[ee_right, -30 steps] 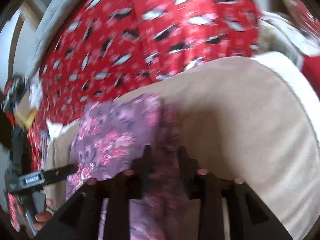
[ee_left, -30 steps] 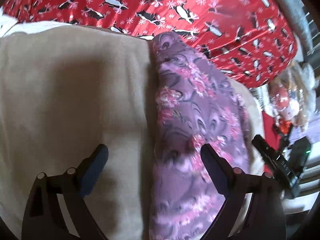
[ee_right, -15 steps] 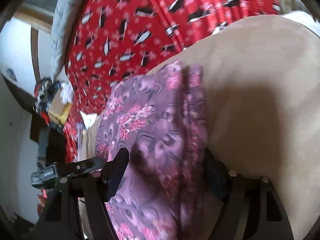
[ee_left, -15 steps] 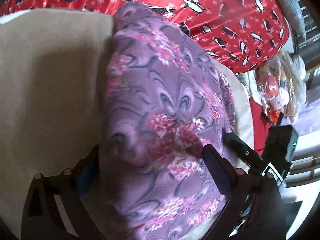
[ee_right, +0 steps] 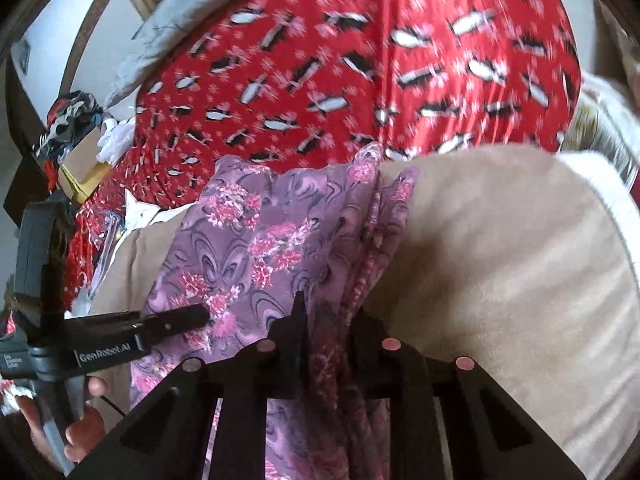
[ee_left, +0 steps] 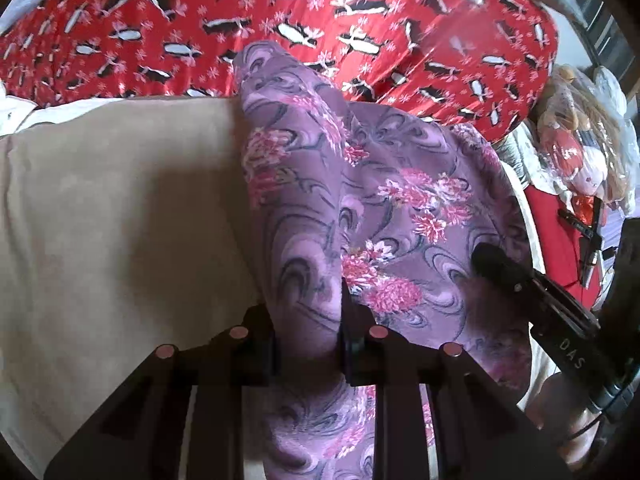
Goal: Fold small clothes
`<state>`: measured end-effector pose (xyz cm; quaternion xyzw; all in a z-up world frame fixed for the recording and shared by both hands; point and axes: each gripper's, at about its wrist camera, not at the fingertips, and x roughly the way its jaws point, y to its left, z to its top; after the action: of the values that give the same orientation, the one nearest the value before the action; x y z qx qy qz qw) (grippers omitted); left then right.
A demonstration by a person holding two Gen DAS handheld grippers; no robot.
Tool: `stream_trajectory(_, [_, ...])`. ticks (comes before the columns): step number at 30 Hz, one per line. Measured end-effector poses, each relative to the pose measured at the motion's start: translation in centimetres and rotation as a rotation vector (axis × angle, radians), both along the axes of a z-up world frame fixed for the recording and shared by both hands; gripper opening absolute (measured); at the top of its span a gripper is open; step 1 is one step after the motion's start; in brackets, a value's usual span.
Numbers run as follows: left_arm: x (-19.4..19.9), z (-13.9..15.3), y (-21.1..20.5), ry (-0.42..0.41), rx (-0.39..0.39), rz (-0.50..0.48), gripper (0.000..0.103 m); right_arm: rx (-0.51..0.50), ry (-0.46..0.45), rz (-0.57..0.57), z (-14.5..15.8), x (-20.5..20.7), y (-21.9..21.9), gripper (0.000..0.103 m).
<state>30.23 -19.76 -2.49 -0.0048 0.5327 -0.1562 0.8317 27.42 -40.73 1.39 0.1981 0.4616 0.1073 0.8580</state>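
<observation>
Near: our left gripper (ee_left: 306,332) closing, jaws pinching fold of purple floral garment (ee_left: 392,208); our right gripper (ee_right: 326,332) closing likewise on bunched edge of same garment. We judge: both corners being gathered for fold; keep the two grips level and cloth taut so edges meet squarely. Garment runs away from both jaws over tan cushion (ee_left: 120,208). Beyond cushion: far end of garment reaches red penguin-print fabric (ee_left: 360,12).

garment (ee_left: 360,208) on cushion (ee_left: 120,220), blanket (ee_left: 360,8) behind
</observation>
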Motion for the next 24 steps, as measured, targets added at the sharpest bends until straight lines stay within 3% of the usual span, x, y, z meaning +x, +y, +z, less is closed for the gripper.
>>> stream_trajectory(7, [-3.5,3.3,2.3,-0.033,-0.017,0.005,0.021,-0.004,-0.026,-0.004,4.3,-3.0,1.9,0.018])
stream_trajectory(14, [-7.6,5.0,6.6,-0.050,0.010,0.016,0.021,0.048,-0.025,0.010,6.2,-6.8,5.3,0.018])
stream_trajectory(19, [-10.6,4.0,10.5,-0.030,0.040,0.027,0.021,0.105,0.001,0.040,6.0,-9.8,8.5,0.018])
stream_trajectory(24, [-12.6,0.1,13.7,0.069,0.058,0.046,0.023,0.185,0.073,0.038,2.9,-12.7,11.0,0.018])
